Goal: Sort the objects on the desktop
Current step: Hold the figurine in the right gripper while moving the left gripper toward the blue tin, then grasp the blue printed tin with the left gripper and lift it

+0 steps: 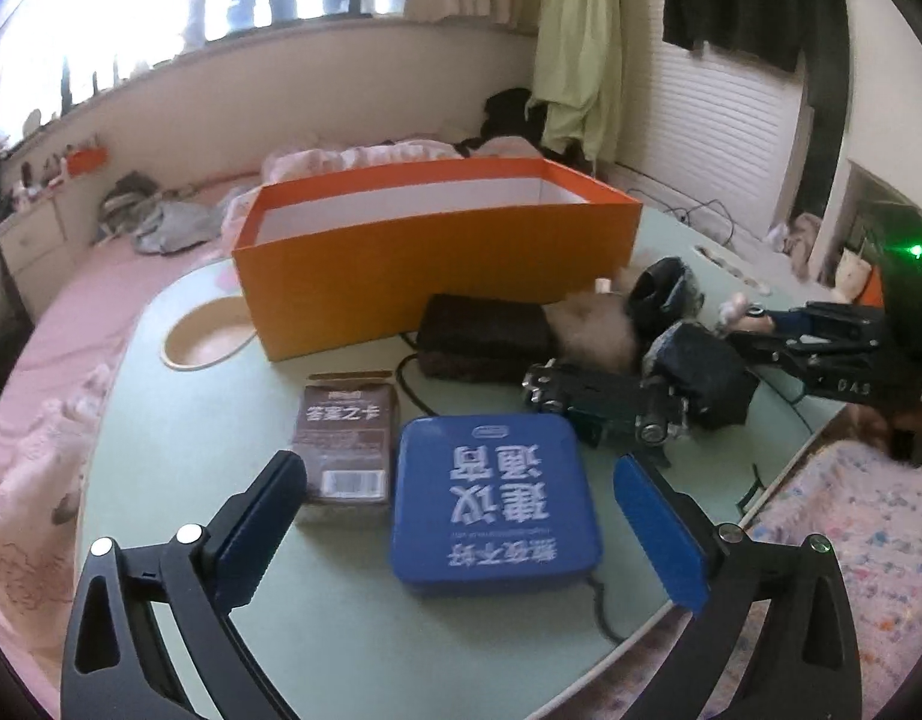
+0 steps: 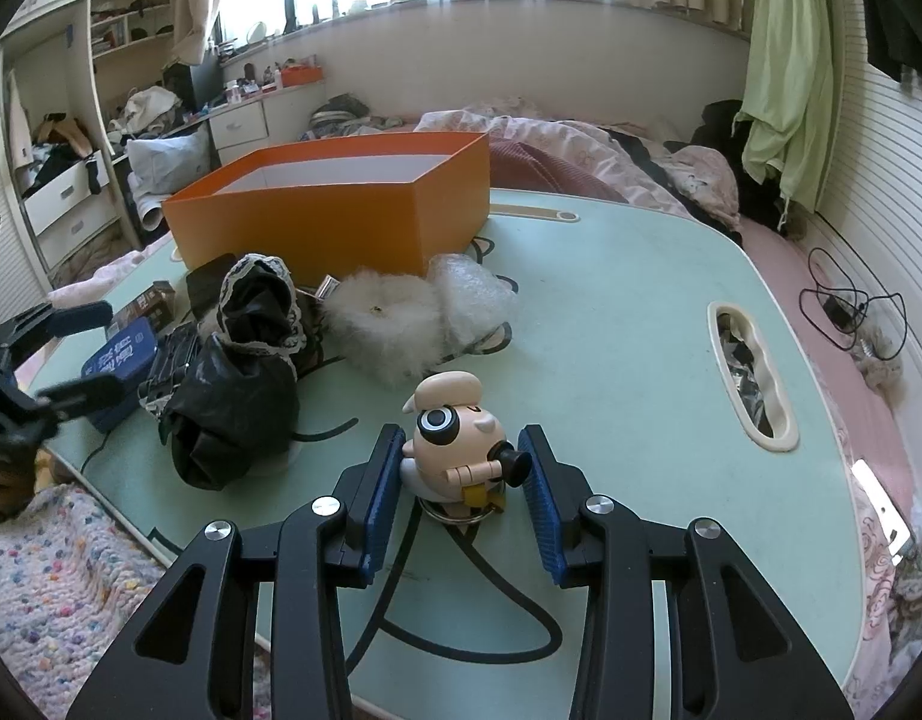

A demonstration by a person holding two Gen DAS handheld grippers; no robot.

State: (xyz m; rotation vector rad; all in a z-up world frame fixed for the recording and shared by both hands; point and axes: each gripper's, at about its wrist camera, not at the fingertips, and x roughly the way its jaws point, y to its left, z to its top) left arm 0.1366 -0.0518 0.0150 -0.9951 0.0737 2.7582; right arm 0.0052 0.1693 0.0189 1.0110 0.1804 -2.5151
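A blue tin (image 1: 491, 498) with white lettering lies flat on the pale green table (image 1: 179, 450). My left gripper (image 1: 461, 516) stands open around it, one pad on each side and clear of it. A brown carton (image 1: 347, 450) lies just left of the tin. The empty orange box (image 1: 431, 252) stands behind them. In the right wrist view, a small cartoon figurine (image 2: 455, 450) on a key ring stands on the table (image 2: 629, 312), and my right gripper (image 2: 461, 480) is shut on it. The left gripper (image 2: 83, 354) and the tin (image 2: 122, 354) show at the far left there.
Black lace-trimmed cloth (image 2: 245, 360), a white fluffy piece (image 2: 383, 324) and bubble wrap (image 2: 473, 294) lie mid-table. A black pouch (image 1: 485, 336), a dark toy vehicle (image 1: 605, 408) and a beige bowl (image 1: 203, 336) are also there. A black cable (image 2: 461, 588) runs under the right gripper. Bedding surrounds the table.
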